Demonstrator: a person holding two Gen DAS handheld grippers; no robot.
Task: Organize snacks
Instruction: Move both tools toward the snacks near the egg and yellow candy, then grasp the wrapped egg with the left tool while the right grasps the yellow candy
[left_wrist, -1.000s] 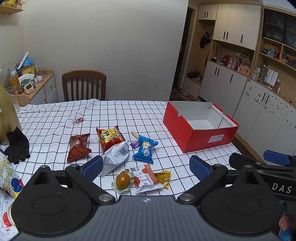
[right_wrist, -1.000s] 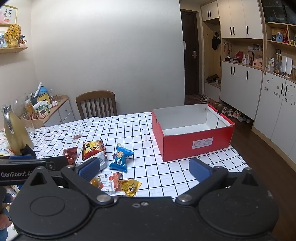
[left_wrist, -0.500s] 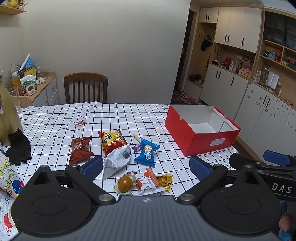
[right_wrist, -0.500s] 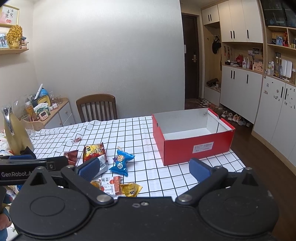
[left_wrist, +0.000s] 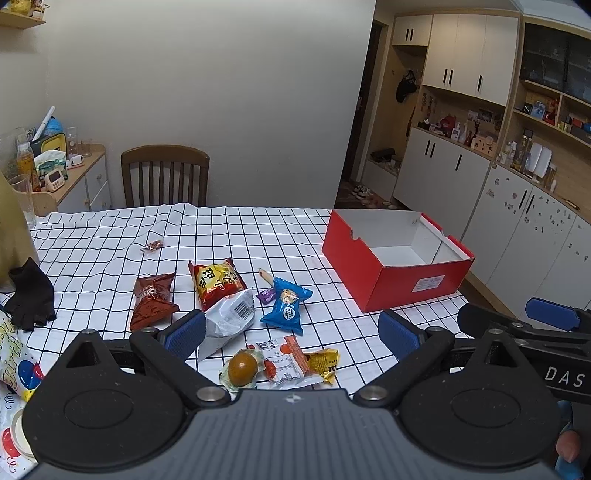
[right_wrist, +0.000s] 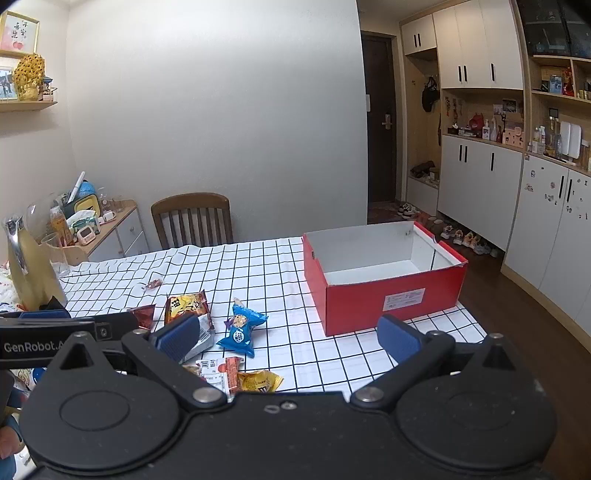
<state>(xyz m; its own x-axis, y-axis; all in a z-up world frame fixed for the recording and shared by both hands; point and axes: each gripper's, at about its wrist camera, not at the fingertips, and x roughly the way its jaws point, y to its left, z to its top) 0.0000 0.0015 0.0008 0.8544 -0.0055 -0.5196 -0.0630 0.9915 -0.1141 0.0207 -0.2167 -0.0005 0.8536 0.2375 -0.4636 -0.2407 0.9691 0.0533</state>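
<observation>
Several snack packs lie on the checked tablecloth: a blue pack (left_wrist: 287, 306) (right_wrist: 241, 327), a red-yellow pack (left_wrist: 217, 278) (right_wrist: 185, 302), a brown pack (left_wrist: 152, 296), a silver pack (left_wrist: 229, 317), a wrapped egg (left_wrist: 242, 367), an orange-white pack (left_wrist: 288, 363) and a yellow pack (left_wrist: 323, 363) (right_wrist: 258, 380). An open, empty red box (left_wrist: 397, 273) (right_wrist: 384, 284) stands at the right. My left gripper (left_wrist: 291, 328) is open and empty above the near snacks. My right gripper (right_wrist: 288, 336) is open and empty, near the table's front edge.
A small candy (left_wrist: 153, 245) lies alone further back. A black glove (left_wrist: 31, 293) and a printed bag (left_wrist: 14, 354) lie at the left edge. A wooden chair (left_wrist: 165, 175) stands behind the table. A yellow jug (right_wrist: 26, 269) stands at the far left.
Both grippers have lifted and drawn back slightly, so the table and snacks sit lower in both views. Both stay open and empty. Nothing on the table has moved.
</observation>
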